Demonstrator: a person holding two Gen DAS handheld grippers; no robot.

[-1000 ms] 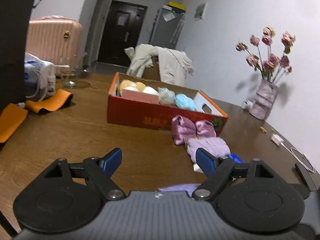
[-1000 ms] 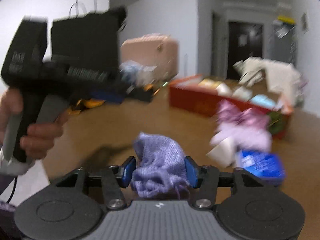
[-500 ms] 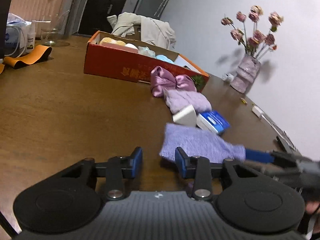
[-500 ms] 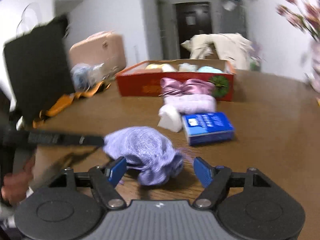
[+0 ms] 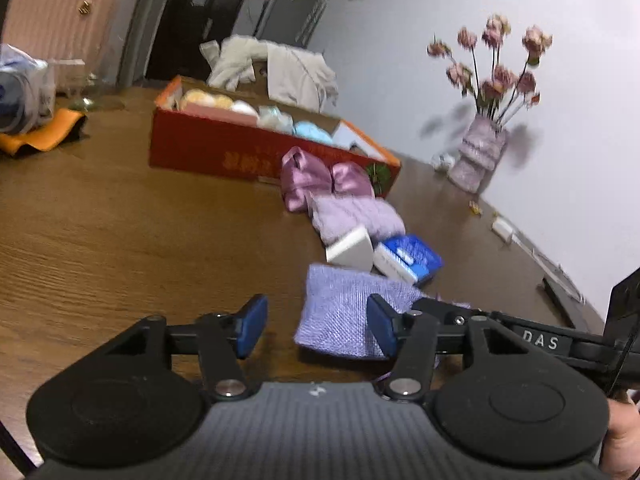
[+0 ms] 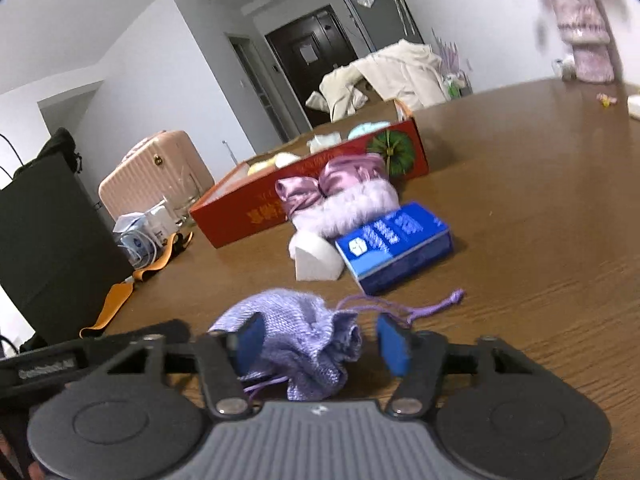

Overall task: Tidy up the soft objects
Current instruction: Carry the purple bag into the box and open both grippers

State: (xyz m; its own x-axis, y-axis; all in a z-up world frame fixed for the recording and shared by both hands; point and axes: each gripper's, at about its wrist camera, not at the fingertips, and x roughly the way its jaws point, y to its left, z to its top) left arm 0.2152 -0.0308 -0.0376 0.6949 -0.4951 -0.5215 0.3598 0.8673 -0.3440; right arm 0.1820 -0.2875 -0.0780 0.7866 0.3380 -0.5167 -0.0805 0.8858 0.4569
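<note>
A lilac knitted drawstring pouch (image 5: 344, 308) (image 6: 296, 332) lies on the brown table between both grippers. My left gripper (image 5: 316, 326) is open, the pouch's left edge between its fingers. My right gripper (image 6: 320, 340) is open around the pouch's gathered mouth, not squeezing it. Beyond lie a white sponge block (image 5: 350, 248) (image 6: 316, 256), a blue tissue pack (image 5: 410, 256) (image 6: 396, 248), a fluffy lilac roll (image 5: 356, 216) (image 6: 360, 208) and a pink satin bow (image 5: 320, 178) (image 6: 332, 184). A red cardboard box (image 5: 224, 152) (image 6: 248, 216) holds several soft balls.
A vase of pink flowers (image 5: 480, 152) stands by the wall at the far right. An orange strap (image 5: 44, 136) (image 6: 120, 300) and a black bag (image 6: 44, 248) sit at the table's left. A pink suitcase (image 5: 56, 28) and a chair with a jacket (image 5: 276, 68) stand behind.
The right gripper, shut on the pouch a second ago, has opened and the pouch now rests on the table. The left gripper moved in to the pouch and opened wider.
</note>
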